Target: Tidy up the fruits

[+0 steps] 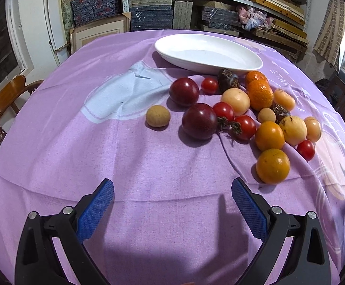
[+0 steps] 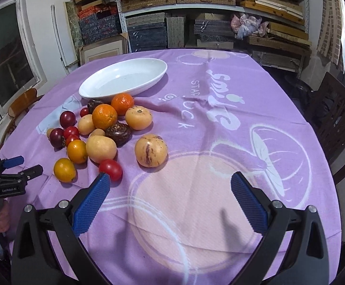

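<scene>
While the left gripper (image 1: pixel 172 199) hangs wide open and empty, the left wrist view puts the fruit pile (image 1: pixel 243 116) ahead to its right, the empty oval white dish (image 1: pixel 208 51) just beyond, long axis running crosswise; two dark plums, four red tomatoes show. From the right wrist view, the right gripper (image 2: pixel 170 190), equally spread and empty, sits nearest one tomato (image 2: pixel 110 169), the striped pale fruit (image 2: pixel 151 150) straight ahead.

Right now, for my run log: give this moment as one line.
left gripper: open, empty | right gripper: open, empty | plate: empty | fruits: on cloth
</scene>
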